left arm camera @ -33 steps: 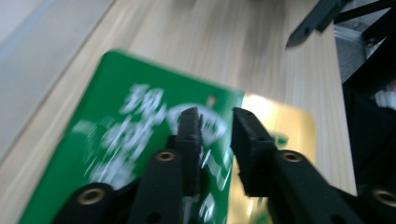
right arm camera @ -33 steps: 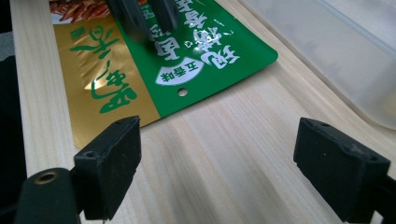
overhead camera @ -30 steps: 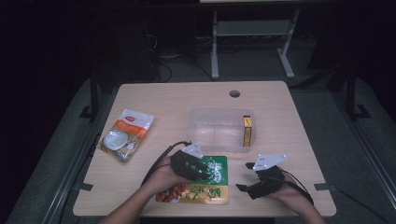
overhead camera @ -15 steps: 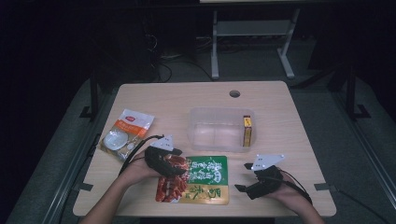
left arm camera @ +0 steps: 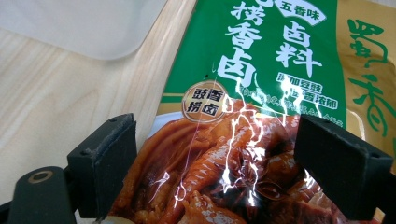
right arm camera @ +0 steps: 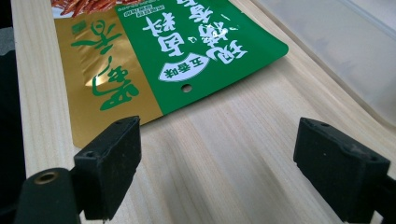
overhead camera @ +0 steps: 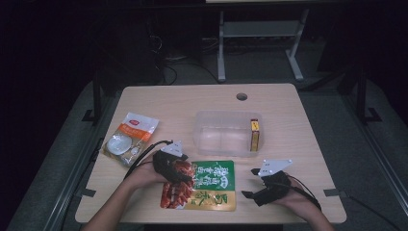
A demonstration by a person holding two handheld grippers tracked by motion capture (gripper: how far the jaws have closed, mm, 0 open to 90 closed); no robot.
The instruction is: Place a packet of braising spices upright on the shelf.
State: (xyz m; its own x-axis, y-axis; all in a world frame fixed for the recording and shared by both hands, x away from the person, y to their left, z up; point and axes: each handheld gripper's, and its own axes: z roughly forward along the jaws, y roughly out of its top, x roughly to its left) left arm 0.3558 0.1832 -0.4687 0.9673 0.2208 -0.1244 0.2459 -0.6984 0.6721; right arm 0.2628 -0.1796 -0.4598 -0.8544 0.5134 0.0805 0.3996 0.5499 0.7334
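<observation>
- The surface [overhead camera: 202, 103] carries everything; a clear plastic box [overhead camera: 226, 132] sits near its middle.
- The green and gold food packet [overhead camera: 207, 185] lies flat by the near edge, between the two grippers.
- The left gripper [overhead camera: 174, 169] rests over the packet's left end; its jaws have just been opening and stand wide, the packet [left arm camera: 261, 93] lying beneath and between them, unpinched.
- The right gripper [overhead camera: 255, 185] sits just beside the packet's right edge, jaws wide over bare wood, holding nothing.
- A white and orange bag [overhead camera: 130, 139] lies near the left edge.

High view dim, dark surroundings, lit tabletop [overhead camera: 288, 120]; gripper views bright and sharp, white glare streaks on snack pouch [left arm camera: 243, 154].
</observation>
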